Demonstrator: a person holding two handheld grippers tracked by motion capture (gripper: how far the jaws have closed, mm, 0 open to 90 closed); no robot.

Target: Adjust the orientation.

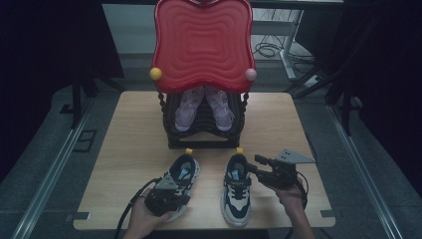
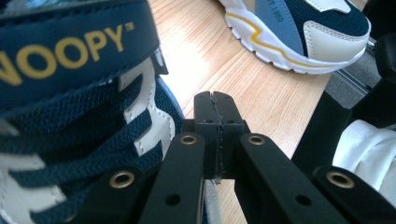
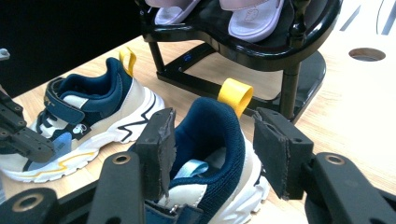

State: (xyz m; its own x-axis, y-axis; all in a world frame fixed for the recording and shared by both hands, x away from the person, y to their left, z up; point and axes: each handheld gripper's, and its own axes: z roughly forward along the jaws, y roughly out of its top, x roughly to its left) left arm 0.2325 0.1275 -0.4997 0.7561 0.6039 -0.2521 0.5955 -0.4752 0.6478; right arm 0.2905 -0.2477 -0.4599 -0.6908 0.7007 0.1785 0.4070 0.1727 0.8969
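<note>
Shoes fill the black curved-shelf rack under the red wavy plastic top: a lilac pair of sandals. On the wooden table two navy-and-cream sneakers lie lengthwise, heels toward the rack, toes toward the person. The left gripper, jaws together, rests beside the left sneaker. The right gripper stands apart, astride the right sneaker heel, pads not touching it.

Up at the back of the wooden table stands a black rack with a wavy red top, a yellow ball and a pink ball at its corners. Lilac sandals sit on its shelf.
</note>
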